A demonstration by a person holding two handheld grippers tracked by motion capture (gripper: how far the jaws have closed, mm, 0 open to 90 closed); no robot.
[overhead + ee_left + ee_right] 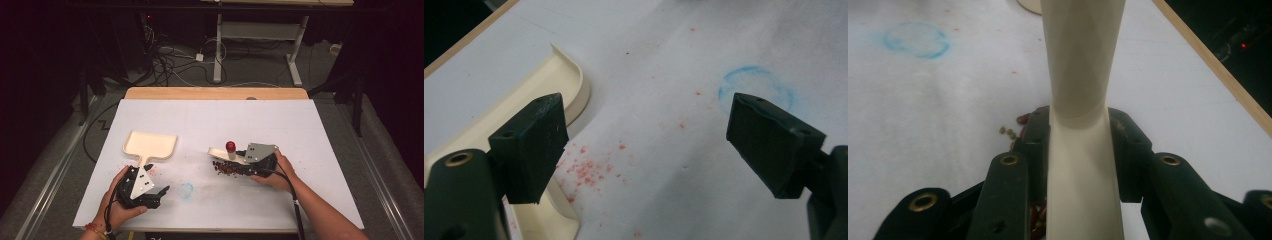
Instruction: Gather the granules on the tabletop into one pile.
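On table: unlabelled brush [1083,100], dustpan [150,144].

Your work surface is a white tabletop [210,195] with a wooden edge strip [216,93] along its far side. Note the faint blue ring mark [186,190] on the near centre of the surface; in the left gripper view, pink specks [589,170] lie scattered beside it. Beyond the table, you see tangled cables [170,62] on the floor and a white desk frame [260,40].
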